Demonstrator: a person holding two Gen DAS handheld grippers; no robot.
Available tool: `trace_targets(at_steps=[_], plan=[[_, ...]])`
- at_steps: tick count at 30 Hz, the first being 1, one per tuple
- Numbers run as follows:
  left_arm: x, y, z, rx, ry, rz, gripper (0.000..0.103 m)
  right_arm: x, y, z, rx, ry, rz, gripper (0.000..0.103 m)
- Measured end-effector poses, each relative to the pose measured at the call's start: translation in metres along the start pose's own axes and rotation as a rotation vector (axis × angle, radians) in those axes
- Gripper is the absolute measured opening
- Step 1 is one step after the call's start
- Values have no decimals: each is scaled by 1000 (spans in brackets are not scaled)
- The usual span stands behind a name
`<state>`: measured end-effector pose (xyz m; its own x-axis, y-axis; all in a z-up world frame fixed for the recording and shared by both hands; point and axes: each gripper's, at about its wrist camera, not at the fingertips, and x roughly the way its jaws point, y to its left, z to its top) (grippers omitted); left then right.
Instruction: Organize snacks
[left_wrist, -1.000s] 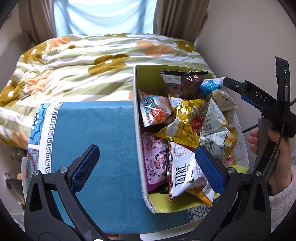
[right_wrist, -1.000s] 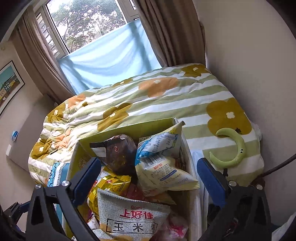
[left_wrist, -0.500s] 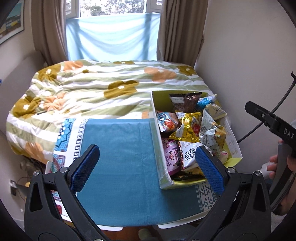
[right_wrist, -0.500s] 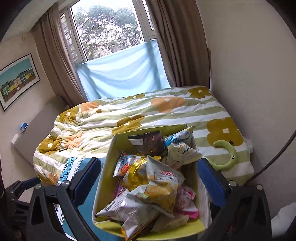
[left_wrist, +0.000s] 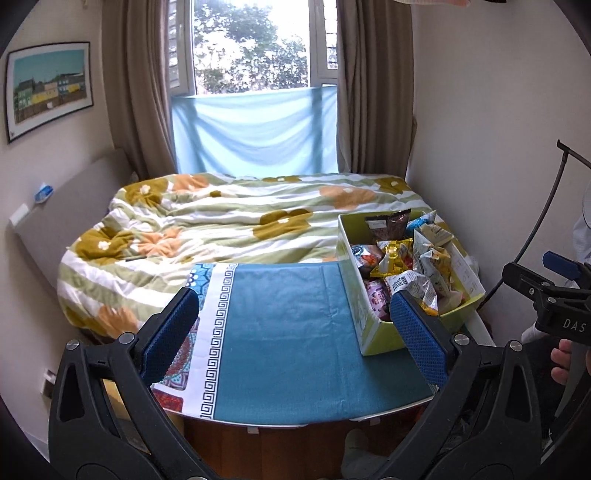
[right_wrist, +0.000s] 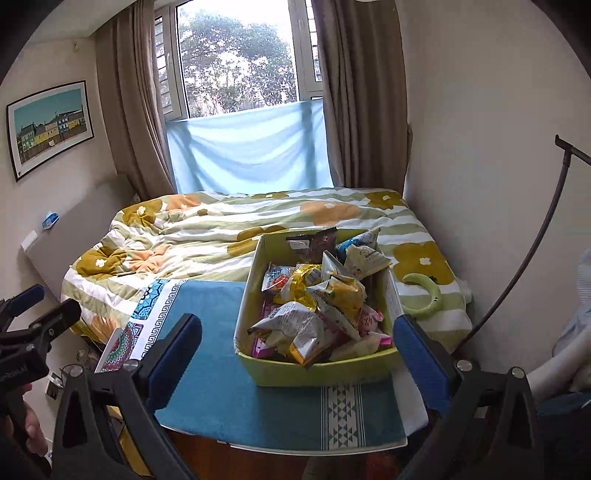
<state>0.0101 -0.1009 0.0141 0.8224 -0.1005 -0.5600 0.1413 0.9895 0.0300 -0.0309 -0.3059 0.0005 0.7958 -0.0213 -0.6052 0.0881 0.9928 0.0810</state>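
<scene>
A yellow-green box (right_wrist: 317, 371) (left_wrist: 380, 334) stands on the right part of a teal cloth (left_wrist: 288, 332) (right_wrist: 207, 384), packed with several snack bags (right_wrist: 314, 295) (left_wrist: 402, 266): a dark brown one at the back, gold, white and pink ones in front. My left gripper (left_wrist: 293, 332) hangs open above the near edge of the cloth, left of the box, holding nothing. My right gripper (right_wrist: 297, 354) is open too, back from the box's near wall, and empty. Each gripper shows at the edge of the other's view, held by a hand.
The teal cloth covers a small table in front of a bed with a flowered, striped quilt (left_wrist: 229, 221) (right_wrist: 207, 229). A green crescent toy (right_wrist: 424, 295) lies on the bed right of the box. Walls stand close at the right; a window and curtains are behind.
Both grippers have pulled back and up from over the box, so the whole table and room now show. Both stayed open and empty.
</scene>
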Motion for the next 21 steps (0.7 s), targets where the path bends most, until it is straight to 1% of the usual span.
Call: trace_targets(at_steps=[3,8,21], plan=[[-11,2,-5,9,-15,-4,103,-11,6,-7,-1,-6,-15,103],[-17,4,-9,4,-19,-8,103,-23,15,-16,-8,-20,-23,103],[-17,5,-11,-11,-10,-20,103,-26,22,-22,-18,-15,-29,103]])
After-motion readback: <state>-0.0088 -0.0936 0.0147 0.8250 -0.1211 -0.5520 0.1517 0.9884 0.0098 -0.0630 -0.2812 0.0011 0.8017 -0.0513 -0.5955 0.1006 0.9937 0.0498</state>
